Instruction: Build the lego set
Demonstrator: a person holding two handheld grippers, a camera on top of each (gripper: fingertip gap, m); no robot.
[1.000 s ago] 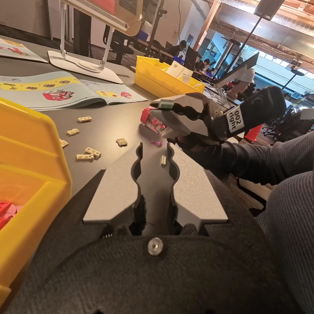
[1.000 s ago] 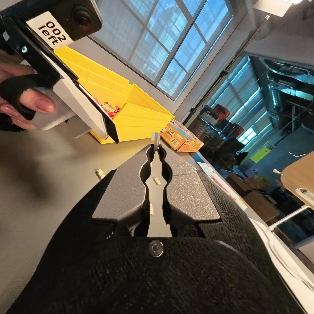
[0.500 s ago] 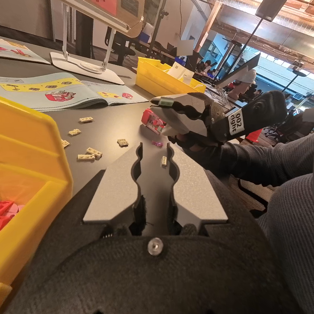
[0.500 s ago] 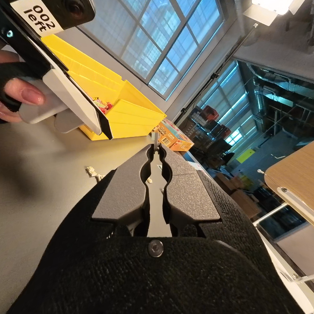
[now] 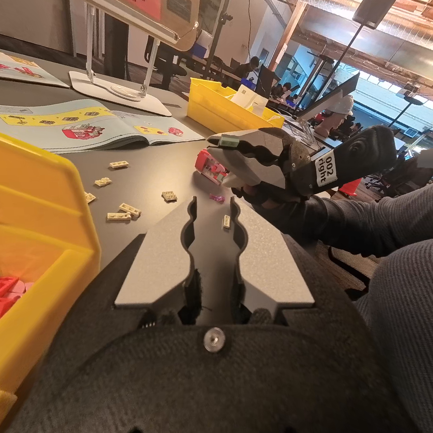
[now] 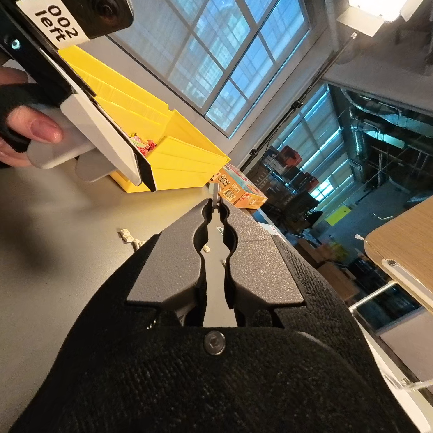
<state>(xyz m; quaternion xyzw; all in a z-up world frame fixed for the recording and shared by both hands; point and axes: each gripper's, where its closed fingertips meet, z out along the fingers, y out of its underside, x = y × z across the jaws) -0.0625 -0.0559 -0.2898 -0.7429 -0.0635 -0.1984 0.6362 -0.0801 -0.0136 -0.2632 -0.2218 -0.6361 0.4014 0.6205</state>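
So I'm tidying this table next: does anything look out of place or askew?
Yes. Tan plates lie scattered loose on the table outside the yellow bin, a small purple piece sits alone, and the red and pink model lies tipped on its side.

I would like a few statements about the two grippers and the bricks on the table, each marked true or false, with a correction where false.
1. The right gripper pinches a small grey-green piece at its fingertips. True.
2. The left gripper is clamped on a tan plate. False: its jaws stand apart with nothing held; one tan plate merely lies on the table between them.
3. Several tan plates are scattered on the grey table. True.
4. The small red and pink model lies inside a yellow bin. False: it rests on the table, below the right gripper.
5. An open instruction booklet lies on the table. True.
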